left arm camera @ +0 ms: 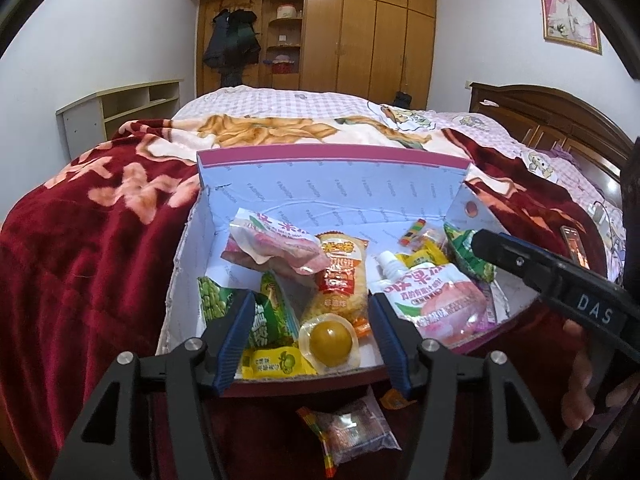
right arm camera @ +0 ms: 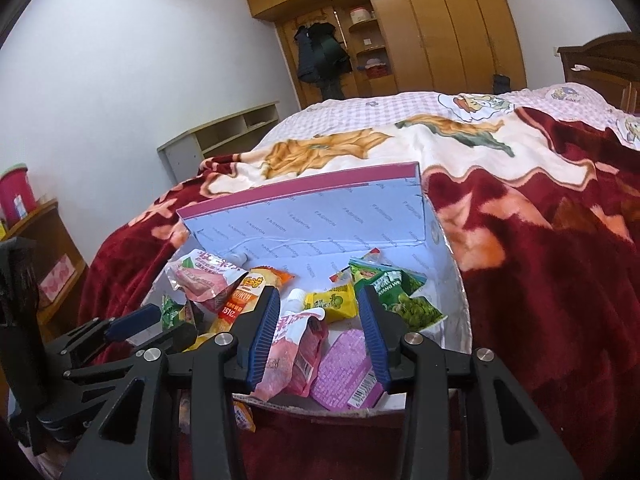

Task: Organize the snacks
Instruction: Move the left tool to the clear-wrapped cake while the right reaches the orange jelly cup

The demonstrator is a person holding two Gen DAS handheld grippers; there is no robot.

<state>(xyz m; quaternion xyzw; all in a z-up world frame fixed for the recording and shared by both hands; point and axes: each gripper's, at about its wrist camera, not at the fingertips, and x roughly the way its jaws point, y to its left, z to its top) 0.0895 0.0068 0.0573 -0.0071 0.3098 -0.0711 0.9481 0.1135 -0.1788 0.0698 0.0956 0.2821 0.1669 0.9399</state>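
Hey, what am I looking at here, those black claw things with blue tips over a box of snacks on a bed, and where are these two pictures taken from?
Those claws are handheld grippers; a person holds one in each hand, and each carries a wide-angle camera looking along its fingers. One picture is from the left gripper, the other from the right gripper. Both hang open over an open cardboard box on a red blanket, and neither holds anything. In the box lie snack packets: a pink drink pouch, green pea packets and a jelly cup. One clear candy packet lies outside the box, on the blanket.
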